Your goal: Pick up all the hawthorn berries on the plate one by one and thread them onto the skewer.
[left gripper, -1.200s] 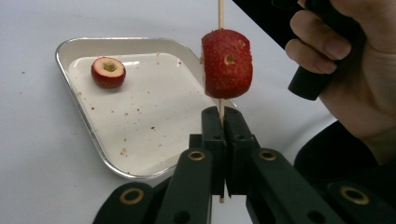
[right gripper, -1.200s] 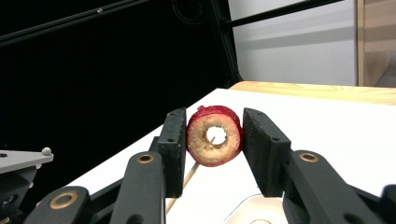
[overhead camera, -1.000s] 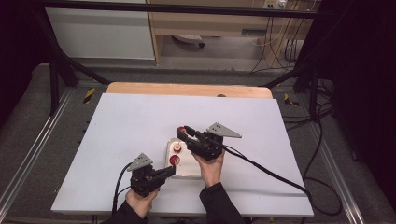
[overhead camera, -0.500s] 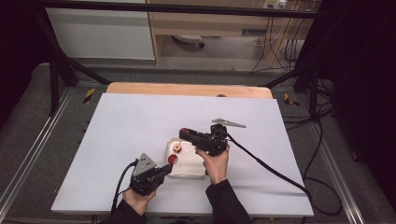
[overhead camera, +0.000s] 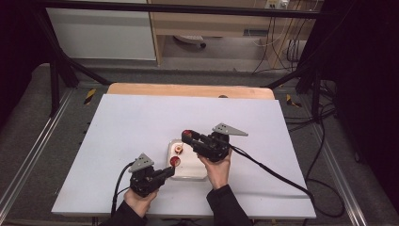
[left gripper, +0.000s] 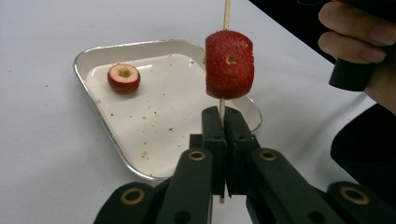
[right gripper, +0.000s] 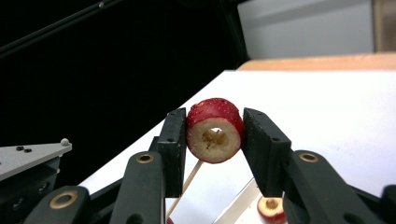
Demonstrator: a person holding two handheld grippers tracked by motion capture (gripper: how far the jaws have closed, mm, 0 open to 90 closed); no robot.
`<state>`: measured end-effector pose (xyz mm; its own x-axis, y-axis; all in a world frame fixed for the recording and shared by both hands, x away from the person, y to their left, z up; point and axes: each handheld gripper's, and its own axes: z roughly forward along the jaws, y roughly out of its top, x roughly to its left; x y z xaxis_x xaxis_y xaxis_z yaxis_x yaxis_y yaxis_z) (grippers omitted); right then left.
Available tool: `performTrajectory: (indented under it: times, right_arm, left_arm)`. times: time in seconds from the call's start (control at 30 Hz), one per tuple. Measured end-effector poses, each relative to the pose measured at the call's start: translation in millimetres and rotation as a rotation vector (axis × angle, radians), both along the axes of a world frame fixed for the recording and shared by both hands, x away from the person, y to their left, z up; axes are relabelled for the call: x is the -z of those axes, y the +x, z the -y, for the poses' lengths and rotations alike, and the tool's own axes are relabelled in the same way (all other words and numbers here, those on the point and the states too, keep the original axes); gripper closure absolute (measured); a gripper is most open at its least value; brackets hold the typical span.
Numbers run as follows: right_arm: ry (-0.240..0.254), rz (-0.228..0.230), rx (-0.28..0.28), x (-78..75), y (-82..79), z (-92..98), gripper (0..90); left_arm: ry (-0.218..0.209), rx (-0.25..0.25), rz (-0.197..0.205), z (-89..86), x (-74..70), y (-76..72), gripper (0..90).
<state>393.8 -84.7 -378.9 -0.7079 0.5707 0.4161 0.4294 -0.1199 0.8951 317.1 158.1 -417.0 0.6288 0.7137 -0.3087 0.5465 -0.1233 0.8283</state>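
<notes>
Two grips | my left gripper (left gripper: 220,135) clamped skewer (left gripper: 226,14), upright, one fruit (left gripper: 229,64) on it | my right gripper (right gripper: 212,140) pinched cored fruit (right gripper: 215,130), bore lying crosswise to the skewer, above tray (overhead camera: 188,170).

A tray (overhead camera: 188,175) sits on the table (overhead camera: 141,117), near the front edge and about midway between the left and right edges. One piece of fruit (left gripper: 123,78) lies in the tray, toward its far left corner. The left gripper (overhead camera: 165,172) is at the tray's front left corner, clamped on a stick (left gripper: 222,107) with a second fruit piece (left gripper: 229,64) threaded on it above the tray. The right gripper (overhead camera: 187,136) is over the tray's far edge, with a third fruit piece (right gripper: 215,129) between its jaws. Behind the table's far edge lies the floor (overhead camera: 226,52).
</notes>
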Motion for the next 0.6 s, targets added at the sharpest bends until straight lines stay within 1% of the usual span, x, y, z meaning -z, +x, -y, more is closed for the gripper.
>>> performTrajectory:
  times: [0.13, 0.23, 0.3, 0.33, 0.4, 0.43, 0.47, 0.5, 0.57, 0.6]
  right_arm:
    - [0.051, 0.006, 0.025, 2.6, 0.5, -3.7, 62.0]
    - [0.074, 0.033, 0.048, 6.3, 0.4, -7.4, 62.1]
    - [0.089, 0.042, 0.062, 9.3, -0.4, -9.6, 62.1]
    - [0.104, 0.037, 0.065, 10.3, -0.8, -10.6, 62.1]
    - [0.142, 0.008, 0.048, 10.8, -0.3, -11.7, 62.2]
    - [0.144, -0.005, 0.028, 11.0, 0.0, -11.8, 62.2]
    - [0.145, -0.009, 0.025, 11.9, -0.9, -12.2, 62.2]
    - [0.133, -0.004, 0.031, 12.0, -2.1, -11.9, 62.2]
    - [0.135, -0.009, 0.025, 11.9, -2.8, -11.2, 62.2]
    - [0.135, -0.015, 0.021, 11.9, -2.7, -11.4, 62.2]
  left_arm:
    - [-0.004, -0.009, 0.022, 0.1, -3.6, -2.0, 88.7]
    - [-0.025, -0.011, 0.012, -2.6, -4.1, -1.3, 88.7]
    - [-0.020, -0.018, 0.017, -2.9, -4.5, -1.9, 88.8]
    - [-0.018, -0.023, 0.017, -3.1, -4.7, -2.4, 88.8]
    - [-0.004, -0.032, 0.036, -3.2, -4.3, -2.8, 88.8]
    - [0.001, -0.033, 0.035, -3.3, -4.5, -2.2, 88.8]
    - [0.001, -0.026, 0.029, -2.9, -4.1, -1.6, 88.8]
    - [0.007, -0.022, 0.036, -2.1, -3.6, -1.9, 88.7]
    - [0.022, -0.017, 0.046, 0.4, -2.9, -3.0, 88.8]
    - [0.023, -0.014, 0.052, 1.2, -2.6, -3.7, 88.7]
